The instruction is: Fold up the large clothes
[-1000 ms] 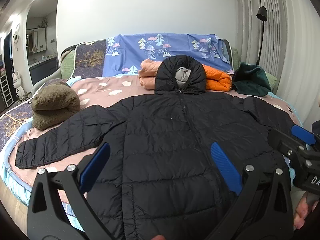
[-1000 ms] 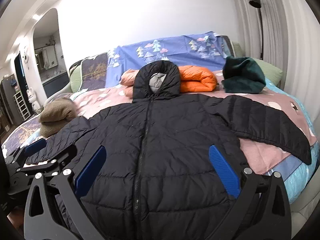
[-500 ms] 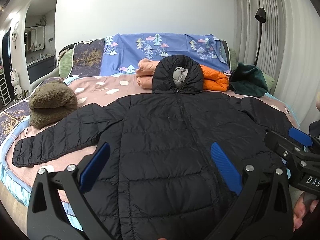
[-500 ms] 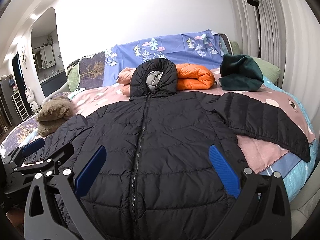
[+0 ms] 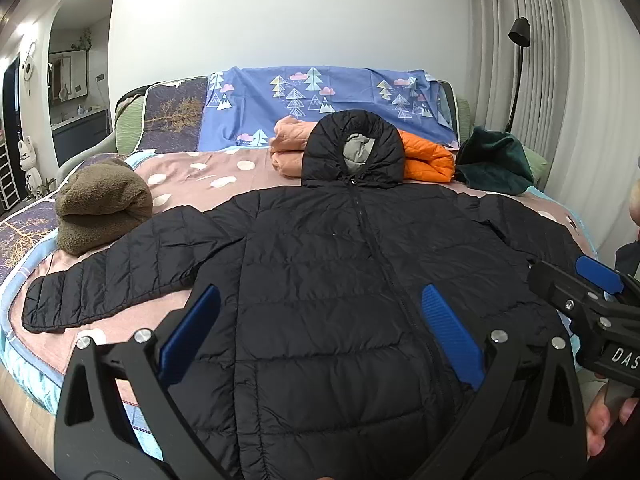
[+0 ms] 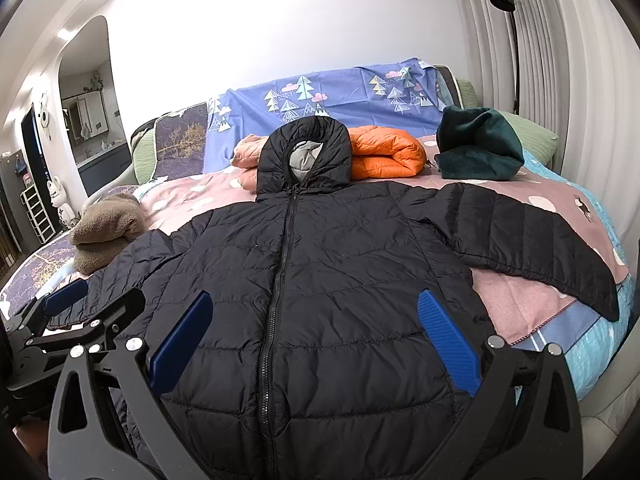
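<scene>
Blue-padded fingers (image 5: pixel 448 330) of the left gripper (image 5: pixel 320 328) are spread wide and hold nothing; the right gripper (image 6: pixel 312 332) is equally wide apart and empty. Both hover over the near hem of the black quilted hooded puffer jacket (image 6: pixel 340 272), zipped shut and laid flat, front up, on the pink spotted bedspread (image 6: pixel 516 308). Its left sleeve (image 5: pixel 120 272) runs toward the bed's left edge, its right sleeve (image 6: pixel 532 240) toward the right edge. Bare spread lies under each sleeve. Far beyond the hood sit a folded orange puffer jacket (image 6: pixel 384 152), a dark green bundle (image 6: pixel 476 144) and, at left, a brown fleece bundle (image 5: pixel 100 204).
</scene>
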Demonstrator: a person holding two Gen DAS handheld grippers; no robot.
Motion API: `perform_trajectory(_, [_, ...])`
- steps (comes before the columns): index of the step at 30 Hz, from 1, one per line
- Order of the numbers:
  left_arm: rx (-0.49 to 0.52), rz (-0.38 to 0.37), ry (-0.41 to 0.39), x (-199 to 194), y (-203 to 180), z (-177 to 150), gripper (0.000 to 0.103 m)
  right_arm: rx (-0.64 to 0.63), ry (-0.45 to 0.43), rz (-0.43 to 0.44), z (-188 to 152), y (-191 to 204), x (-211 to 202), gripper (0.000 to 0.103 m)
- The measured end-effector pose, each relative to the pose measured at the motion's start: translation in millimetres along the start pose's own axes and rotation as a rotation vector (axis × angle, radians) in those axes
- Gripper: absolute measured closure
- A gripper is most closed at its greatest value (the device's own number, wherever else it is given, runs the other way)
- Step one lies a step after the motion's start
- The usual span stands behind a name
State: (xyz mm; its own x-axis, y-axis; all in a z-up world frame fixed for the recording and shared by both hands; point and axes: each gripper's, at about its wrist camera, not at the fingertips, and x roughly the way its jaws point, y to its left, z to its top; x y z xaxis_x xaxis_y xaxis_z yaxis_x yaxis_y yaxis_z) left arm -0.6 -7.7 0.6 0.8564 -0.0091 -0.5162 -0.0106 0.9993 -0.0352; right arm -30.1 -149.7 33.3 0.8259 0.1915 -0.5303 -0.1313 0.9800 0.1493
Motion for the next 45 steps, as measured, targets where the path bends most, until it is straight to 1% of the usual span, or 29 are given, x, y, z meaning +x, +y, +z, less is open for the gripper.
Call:
perform_trajectory(18, [-0.011, -0.014, 0.001, 1, 0, 0, 0.002, -0.004, 0.002, 0.002, 1, 3, -1, 0.001])
perform_trajectory(21, [-0.03, -0.008, -0.005, 1, 5, 0, 0.003, -0.004, 0.002, 0.004, 1, 4, -1, 0.001])
perform_trajectory(26, [-0.069, -0.01, 0.002, 2, 16, 0, 0.006, -0.003, 0.002, 0.018, 1, 7, -2, 0.001])
perform_trajectory(33, [-0.068, -0.023, 0.01, 4, 16, -2, 0.006, -0.01, 0.011, 0.04, -1, 9, 0, 0.001])
perform_trajectory(36, [-0.086, -0.015, 0.012, 5, 26, -2, 0.006, -0.008, 0.021, 0.054, -1, 9, 4, 0.001])
perform_trajectory(38, [-0.119, -0.002, 0.02, 8, 41, -2, 0.006, -0.011, 0.027, 0.063, -3, 10, 6, 0.001])
perform_trajectory(42, [-0.218, 0.027, 0.028, 11, 83, -1, 0.006, -0.016, 0.036, 0.08, -5, 13, 11, 0.001])
perform_trajectory(45, [-0.296, 0.086, 0.039, 13, 125, -2, 0.007, -0.022, 0.044, 0.095, -6, 13, 13, 0.001])
